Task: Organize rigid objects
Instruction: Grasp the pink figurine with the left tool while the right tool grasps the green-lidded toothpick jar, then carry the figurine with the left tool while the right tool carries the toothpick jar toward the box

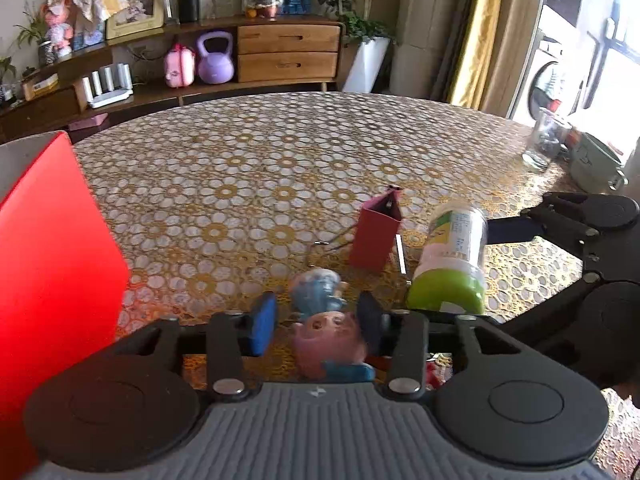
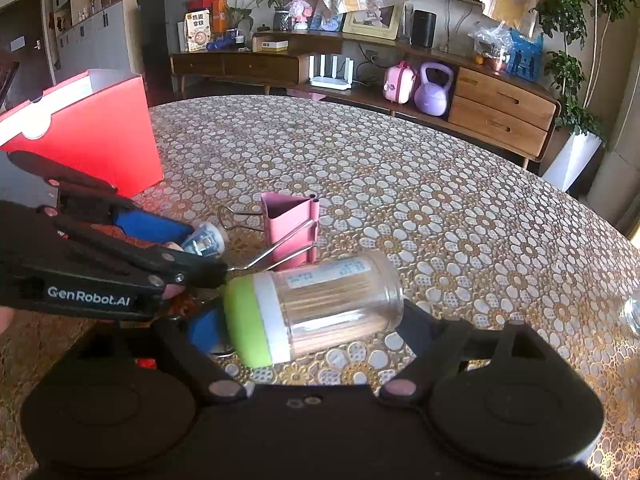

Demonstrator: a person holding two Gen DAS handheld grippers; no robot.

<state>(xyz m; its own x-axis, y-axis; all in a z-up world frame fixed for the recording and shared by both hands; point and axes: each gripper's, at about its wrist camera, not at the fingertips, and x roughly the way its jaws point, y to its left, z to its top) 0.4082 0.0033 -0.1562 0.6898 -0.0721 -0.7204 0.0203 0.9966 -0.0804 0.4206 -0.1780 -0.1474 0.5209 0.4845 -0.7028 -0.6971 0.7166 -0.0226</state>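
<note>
**Two pickups under way at the near edge of the table; neither grip confirmed**

Step in hand, as judged: each gripper takes one item for sorting, most likely into the red box that stands open at the left side of the table.

Left gripper: the fingers stand narrow around a small pink-and-blue toy lying on the cloth. The dark finger appears to touch it. A strip of cloth shows between the blue pad and the toy, so it is not clamped. Recommendation: centre the toy between the pads and close on its round pink part before lifting, since the shape is uneven and may twist out.

Right gripper: the fingers stand wide, one at each end of a clear jar with a green lid, which lies tilted and is full of thin sticks. Whether the pads press on it cannot be told. Recommendation: an end-to-end grip on smooth plastic is prone to slip, so close squarely and lift slowly.

The two grippers work just beside each other. A pink binder clip stands just behind both items, its wire handles reaching toward the jar. Risk of snagging is noted.

Surface: round table under a glossy gold-and-white flowered cloth. A drinking glass stands at the far right edge.

Room: a wooden sideboard with a purple kettlebell, potted plants and bright window light.
</note>
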